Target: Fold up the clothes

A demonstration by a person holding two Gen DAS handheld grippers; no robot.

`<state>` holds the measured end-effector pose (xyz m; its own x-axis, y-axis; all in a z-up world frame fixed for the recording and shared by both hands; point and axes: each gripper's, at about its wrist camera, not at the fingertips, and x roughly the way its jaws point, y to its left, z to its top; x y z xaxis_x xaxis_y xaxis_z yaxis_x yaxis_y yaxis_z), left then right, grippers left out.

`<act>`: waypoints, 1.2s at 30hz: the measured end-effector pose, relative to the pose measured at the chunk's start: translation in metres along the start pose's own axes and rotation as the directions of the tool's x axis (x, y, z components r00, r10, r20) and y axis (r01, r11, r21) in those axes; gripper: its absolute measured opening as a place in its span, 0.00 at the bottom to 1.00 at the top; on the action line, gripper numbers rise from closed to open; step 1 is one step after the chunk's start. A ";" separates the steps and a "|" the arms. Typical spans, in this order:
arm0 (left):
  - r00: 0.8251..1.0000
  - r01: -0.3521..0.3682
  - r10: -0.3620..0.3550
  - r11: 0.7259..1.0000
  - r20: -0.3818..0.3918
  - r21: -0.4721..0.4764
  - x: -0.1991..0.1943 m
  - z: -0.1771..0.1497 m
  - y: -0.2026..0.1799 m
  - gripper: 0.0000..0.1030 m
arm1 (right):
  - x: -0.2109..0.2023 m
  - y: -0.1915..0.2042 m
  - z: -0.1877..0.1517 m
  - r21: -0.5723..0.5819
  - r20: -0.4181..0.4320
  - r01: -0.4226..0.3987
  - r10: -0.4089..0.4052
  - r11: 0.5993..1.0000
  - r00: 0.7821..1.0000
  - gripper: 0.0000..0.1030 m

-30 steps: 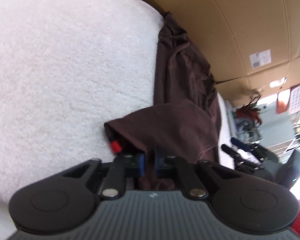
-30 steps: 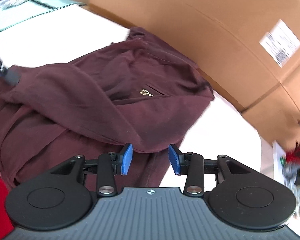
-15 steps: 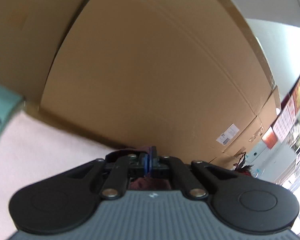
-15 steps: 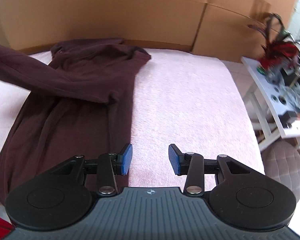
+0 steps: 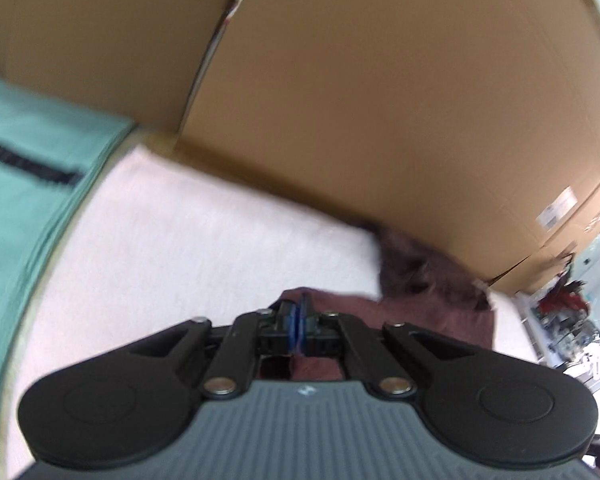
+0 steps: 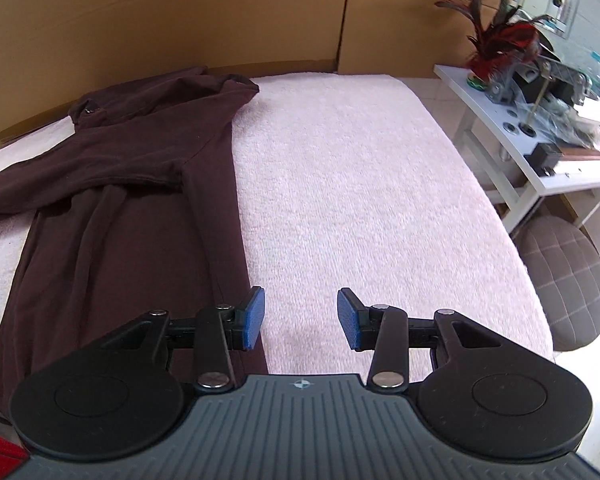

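Observation:
A dark maroon long-sleeved garment [image 6: 132,216] lies lengthwise on the left half of a white fluffy cover [image 6: 360,200], collar toward the cardboard boxes, one sleeve stretched out to the left. My right gripper [image 6: 300,318] is open and empty, just above the cover by the garment's right edge. My left gripper [image 5: 298,326] is shut on a fold of the maroon garment [image 5: 432,292], which trails under the fingers toward the boxes. That view is blurred.
Large cardboard boxes [image 6: 180,16] stand along the far edge of the cover. A white side table [image 6: 540,128] with clutter and a feather ornament stands at the right, a padded stool [image 6: 564,284] beside it. A teal sheet [image 5: 24,184] lies left of the cover.
My left gripper closed on the maroon fabric and swung up and left, pulling the sleeve outward. My right gripper drew back toward the hem and stayed open.

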<state>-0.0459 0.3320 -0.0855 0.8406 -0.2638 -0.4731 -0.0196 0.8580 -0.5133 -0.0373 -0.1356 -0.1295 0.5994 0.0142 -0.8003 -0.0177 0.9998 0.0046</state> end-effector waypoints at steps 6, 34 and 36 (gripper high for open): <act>0.999 0.048 -0.049 0.996 0.010 0.076 0.013 0.043 -0.012 0.00 | -0.006 0.011 -0.020 -0.027 -0.007 0.014 -0.014 1.000 1.000 0.41; 0.996 0.084 -0.085 0.996 -0.030 -0.034 0.047 0.073 -0.047 0.00 | 0.011 0.018 -0.119 -0.562 -0.090 -0.138 0.106 0.815 0.990 0.47; 0.994 0.097 -0.099 0.995 -0.052 -0.031 0.052 0.074 -0.045 0.00 | 0.007 0.022 -0.120 -0.564 -0.104 -0.134 0.091 0.815 0.990 0.36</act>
<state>0.0392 0.3121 -0.0339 0.8091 -0.3699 -0.4566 0.0454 0.8141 -0.5790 -0.1296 -0.1153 -0.2072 0.5088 0.1035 -0.8546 -0.5457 0.8066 -0.2272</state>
